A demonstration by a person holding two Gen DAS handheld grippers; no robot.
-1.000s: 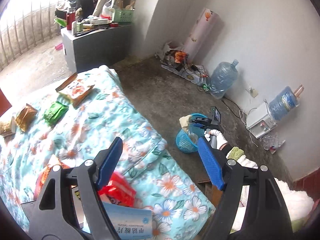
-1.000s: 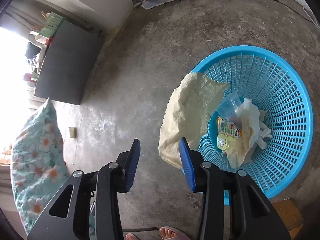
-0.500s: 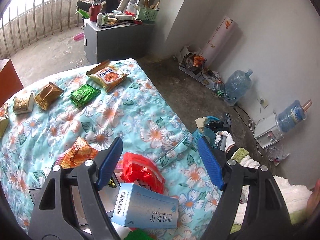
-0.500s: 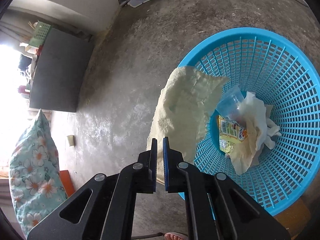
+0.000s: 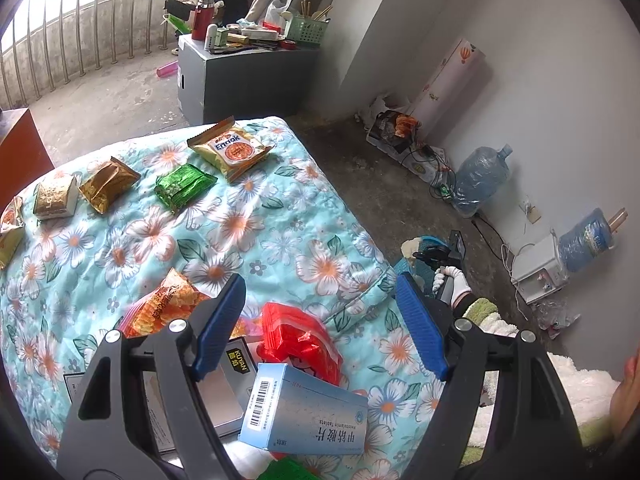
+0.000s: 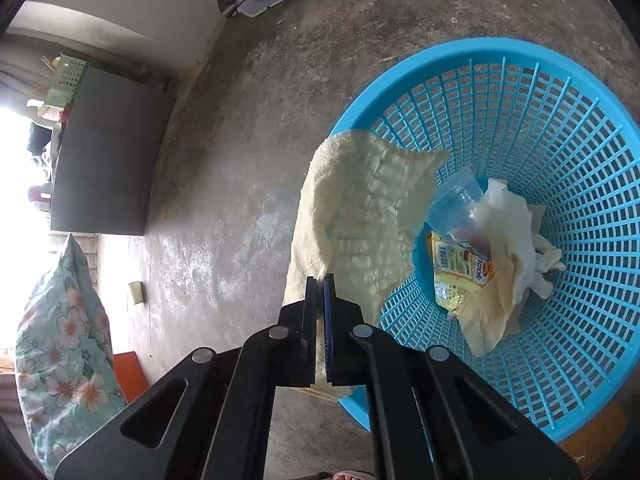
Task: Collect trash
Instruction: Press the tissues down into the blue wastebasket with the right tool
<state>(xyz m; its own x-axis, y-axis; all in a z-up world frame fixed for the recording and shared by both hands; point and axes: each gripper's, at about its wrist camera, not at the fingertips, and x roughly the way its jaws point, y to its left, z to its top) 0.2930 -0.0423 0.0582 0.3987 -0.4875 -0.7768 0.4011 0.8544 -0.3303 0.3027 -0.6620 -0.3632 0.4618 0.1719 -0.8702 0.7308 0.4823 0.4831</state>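
In the right wrist view the blue basket (image 6: 520, 92) fills the side from 1 to 5 o'clock, standing on bare concrete floor (image 6: 248, 120) that runs open from 9 to 12 o'clock as far as a grey cabinet (image 6: 108, 156) by the wall. A pale yellow cloth (image 6: 360, 208) drapes over the basket's near rim, half inside and half hanging outside. The right gripper (image 6: 320, 280) has its jaws pressed together, pinching the lower edge of that cloth just above centre. Inside the basket, at 3 o'clock from the gripper, lie a clear plastic cup (image 6: 456, 204), a yellow wrapper (image 6: 460, 276) and crumpled white paper (image 6: 516, 224).

In the left wrist view the left gripper (image 5: 320, 320) is spread wide and holds nothing, poised over the corner of a bed (image 5: 280, 232) with a floral cover; the bed's edge falls away at 3 o'clock to open floor. Between the jaws lies a red wrapper (image 5: 296, 332), with a light blue box (image 5: 308, 412) at 6 o'clock and an orange packet (image 5: 164, 304) at 9 o'clock. Gold and green packets (image 5: 184, 188) lie well apart near 11 o'clock.
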